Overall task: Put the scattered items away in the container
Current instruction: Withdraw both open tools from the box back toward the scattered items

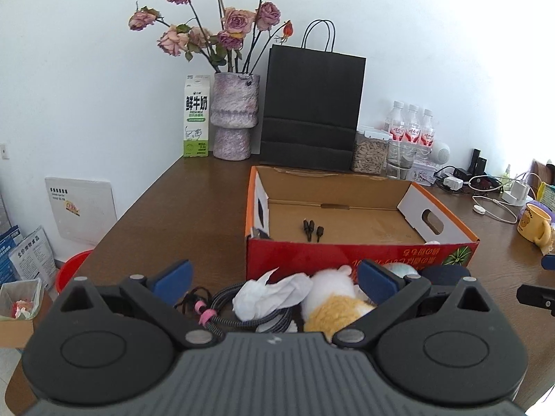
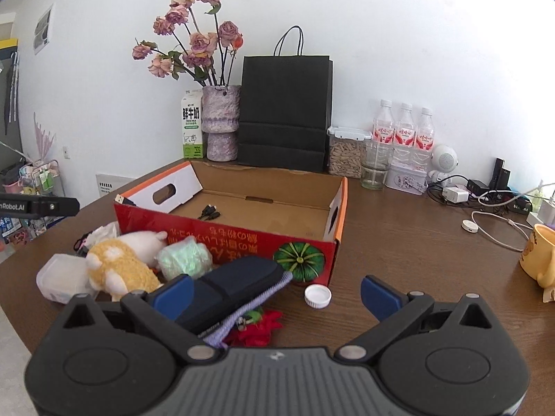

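The red cardboard box [image 1: 347, 254] [image 2: 242, 239] stands open on the brown table, with small black cable plugs [image 1: 312, 228] on its floor. In front of it lie a crumpled white tissue [image 1: 267, 294], a grey braided cable [image 1: 225, 308], a white-and-yellow plush toy [image 1: 333, 301] [image 2: 118, 267], a pale green bundle [image 2: 184, 258], a dark blue case [image 2: 225, 287], a white bottle cap [image 2: 317, 296], a red item [image 2: 256, 329] and a white plastic tub [image 2: 62, 279]. My left gripper [image 1: 275, 279] is open above the tissue and plush. My right gripper [image 2: 277, 293] is open, its left finger by the case.
At the back stand a milk carton [image 1: 196, 116], a vase of dried roses [image 1: 236, 118], a black paper bag [image 1: 312, 111], a seed jar [image 1: 370, 152], water bottles [image 2: 402, 131] and a glass [image 2: 374, 171]. Chargers and cables [image 2: 485, 201] and a yellow mug [image 2: 539, 256] lie at right.
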### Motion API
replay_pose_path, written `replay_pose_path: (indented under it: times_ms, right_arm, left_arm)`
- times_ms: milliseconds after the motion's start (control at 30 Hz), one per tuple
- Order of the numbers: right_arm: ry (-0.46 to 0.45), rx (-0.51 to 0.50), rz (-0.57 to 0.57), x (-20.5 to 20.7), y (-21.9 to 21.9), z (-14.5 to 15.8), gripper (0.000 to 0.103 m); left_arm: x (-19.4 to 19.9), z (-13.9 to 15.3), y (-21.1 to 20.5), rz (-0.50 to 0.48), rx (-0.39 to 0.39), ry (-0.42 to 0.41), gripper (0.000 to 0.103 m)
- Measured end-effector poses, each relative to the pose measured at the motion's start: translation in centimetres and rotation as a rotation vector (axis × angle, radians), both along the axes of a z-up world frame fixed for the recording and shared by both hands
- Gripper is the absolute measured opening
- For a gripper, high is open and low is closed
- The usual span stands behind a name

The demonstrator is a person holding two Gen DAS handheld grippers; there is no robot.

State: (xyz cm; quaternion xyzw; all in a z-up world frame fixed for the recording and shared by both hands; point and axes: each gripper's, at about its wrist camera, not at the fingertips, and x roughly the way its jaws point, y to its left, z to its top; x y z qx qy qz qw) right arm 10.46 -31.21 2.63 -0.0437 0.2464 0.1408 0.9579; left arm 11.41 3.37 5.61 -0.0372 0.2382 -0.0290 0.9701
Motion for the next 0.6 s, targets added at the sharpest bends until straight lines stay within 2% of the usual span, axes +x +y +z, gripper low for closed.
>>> replay_pose_path:
  times_ms: [367,600]
  right_arm:
    - [0.110,0.021,-0.077,-2.7,-2.3,-5.4,0.103]
    - [0.144,0.040,-0.097,-2.6,-2.2,-7.4,0.103]
  left_arm:
    - [-2.6,-4.4,0.9,0.030,-0.034,0.069,0.103]
    - [-2.7,-5.9,-0.1,0.021,-0.033,0.105,0.103]
